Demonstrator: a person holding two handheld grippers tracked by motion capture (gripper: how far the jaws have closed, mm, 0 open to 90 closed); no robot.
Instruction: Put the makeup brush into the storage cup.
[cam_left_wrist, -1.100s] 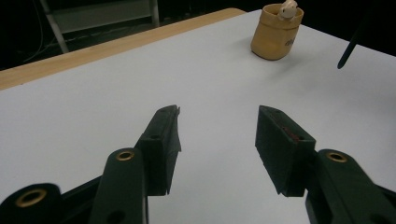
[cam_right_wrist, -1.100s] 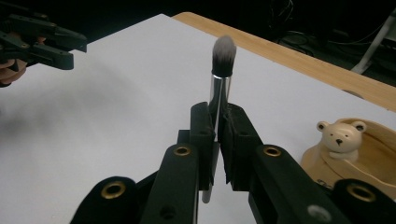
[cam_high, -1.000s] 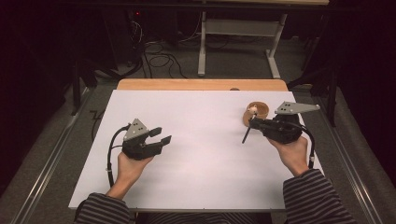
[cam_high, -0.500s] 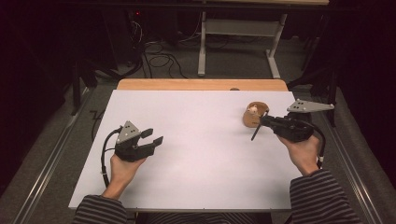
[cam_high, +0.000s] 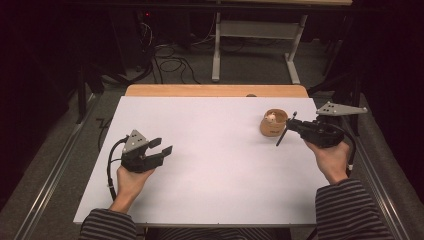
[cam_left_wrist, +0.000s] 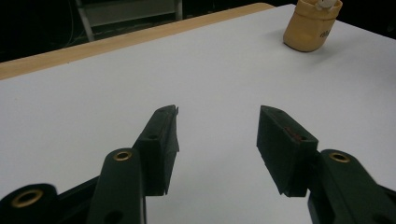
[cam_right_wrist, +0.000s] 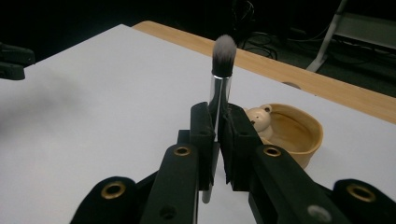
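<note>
My right gripper (cam_high: 294, 125) is shut on a makeup brush (cam_high: 281, 137) just right of a small wooden cup (cam_high: 274, 124). In the right gripper view the brush (cam_right_wrist: 218, 91) stands upright between the jaws of the right gripper (cam_right_wrist: 218, 123). Its grey bristles (cam_right_wrist: 224, 49) point up and its silver ferrule is clamped. The cup (cam_right_wrist: 294, 135) lies just beyond, with a little bear figure (cam_right_wrist: 259, 119) inside. My left gripper (cam_high: 161, 147) rests open at the left of the white tabletop (cam_high: 215, 150). Nothing sits between the jaws of the left gripper (cam_left_wrist: 217, 135), and the cup (cam_left_wrist: 312, 25) is far off.
A wooden strip (cam_high: 215, 90) runs along the table's far edge. Beyond it are a desk frame (cam_high: 255, 45) and floor cables (cam_high: 170, 62). Metal rails (cam_high: 55, 170) flank the table on the floor. The other gripper (cam_right_wrist: 11, 60) shows at the left edge of the right gripper view.
The right gripper has drifted right, away from the cup, with the brush still clamped. The left gripper has shifted a little left and stays open.
</note>
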